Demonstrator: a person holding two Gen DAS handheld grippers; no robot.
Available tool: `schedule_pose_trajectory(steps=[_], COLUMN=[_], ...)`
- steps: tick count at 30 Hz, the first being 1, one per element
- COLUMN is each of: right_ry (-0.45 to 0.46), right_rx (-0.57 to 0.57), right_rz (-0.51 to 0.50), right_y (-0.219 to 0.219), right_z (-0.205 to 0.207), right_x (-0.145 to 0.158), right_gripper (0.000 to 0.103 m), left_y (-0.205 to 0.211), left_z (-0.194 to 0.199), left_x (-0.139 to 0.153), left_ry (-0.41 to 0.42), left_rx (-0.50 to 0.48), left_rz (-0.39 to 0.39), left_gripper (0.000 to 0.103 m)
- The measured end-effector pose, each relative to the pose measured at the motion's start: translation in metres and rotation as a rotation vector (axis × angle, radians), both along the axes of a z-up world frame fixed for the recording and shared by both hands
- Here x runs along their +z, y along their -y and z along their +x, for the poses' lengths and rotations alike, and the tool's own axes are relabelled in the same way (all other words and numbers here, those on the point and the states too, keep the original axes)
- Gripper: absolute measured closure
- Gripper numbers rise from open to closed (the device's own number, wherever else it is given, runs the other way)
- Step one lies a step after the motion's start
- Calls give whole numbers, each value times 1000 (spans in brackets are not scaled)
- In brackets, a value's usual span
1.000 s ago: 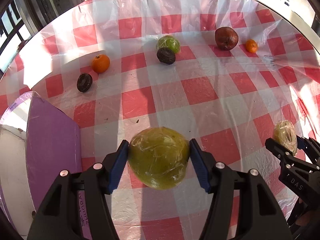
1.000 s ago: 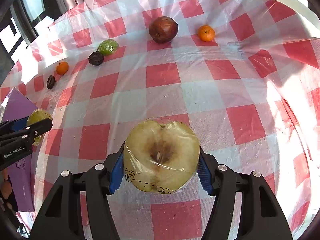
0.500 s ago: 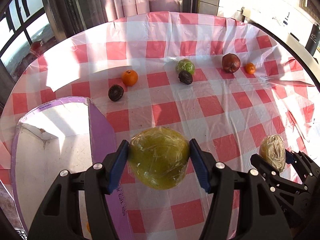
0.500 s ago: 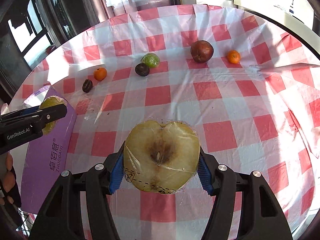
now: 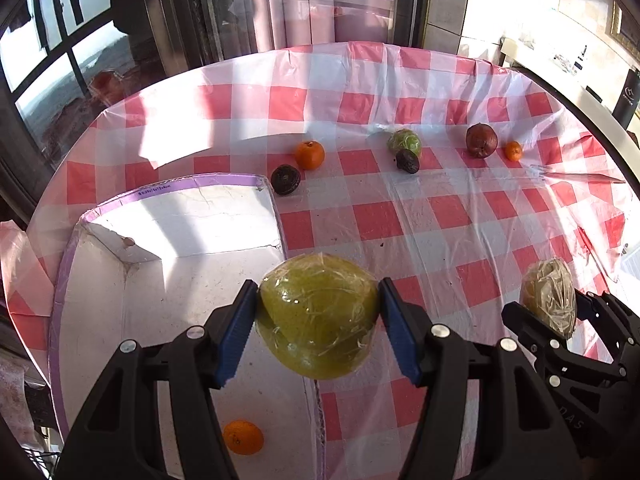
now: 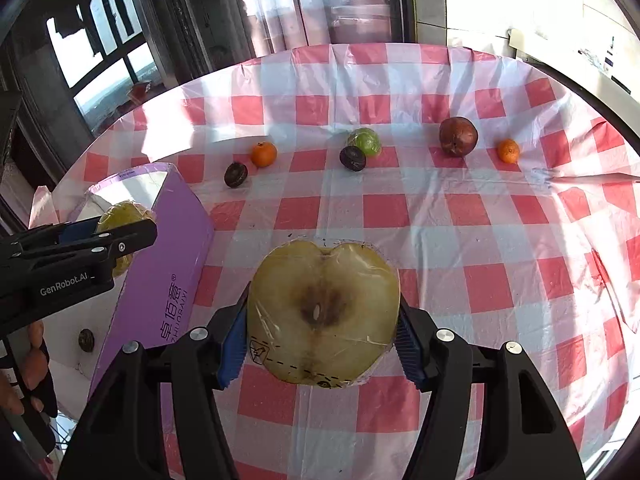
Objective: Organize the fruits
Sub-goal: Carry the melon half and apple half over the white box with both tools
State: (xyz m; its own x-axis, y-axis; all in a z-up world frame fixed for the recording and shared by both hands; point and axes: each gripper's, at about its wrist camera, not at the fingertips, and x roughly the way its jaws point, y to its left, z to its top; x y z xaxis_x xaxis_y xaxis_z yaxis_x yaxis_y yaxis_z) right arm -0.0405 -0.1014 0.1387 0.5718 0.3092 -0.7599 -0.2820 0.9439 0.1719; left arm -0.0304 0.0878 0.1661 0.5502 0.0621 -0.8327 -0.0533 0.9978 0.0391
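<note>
Both grippers (image 5: 318, 320) (image 6: 322, 326) rose toward box (image 5: 176, 216), each clamping 1 wrapped fruit half (image 5: 318, 320).

A film-wrapped green fruit half (image 5: 318, 320) sits clamped in the left tongs (image 5: 318, 322) over the box (image 5: 120, 320); a wrapped cut half (image 6: 322, 316), brown core showing, fills the right tongs (image 6: 322, 320).
</note>
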Motion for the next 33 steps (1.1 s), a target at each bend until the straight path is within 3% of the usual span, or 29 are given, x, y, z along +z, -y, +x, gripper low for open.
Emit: schedule_pose_trajectory(steps=[14,21,33], right_ry=[66,90,66], right_rx=[111,222,428], right_rz=[34,22,-160], right_y=[-78,-127,-211], right_z=[-31,-43,-63], right_x=[31,38,18], right_gripper=[42,42,42], left_y=[-61,-113,-174], left_z=[-34,-51,-71], left_x=[0,-5,-48], left_ry=[-1,-16,-120], left_rx=[29,101,169], left_rz=[5,-12,-71], left_gripper=[42,42,42])
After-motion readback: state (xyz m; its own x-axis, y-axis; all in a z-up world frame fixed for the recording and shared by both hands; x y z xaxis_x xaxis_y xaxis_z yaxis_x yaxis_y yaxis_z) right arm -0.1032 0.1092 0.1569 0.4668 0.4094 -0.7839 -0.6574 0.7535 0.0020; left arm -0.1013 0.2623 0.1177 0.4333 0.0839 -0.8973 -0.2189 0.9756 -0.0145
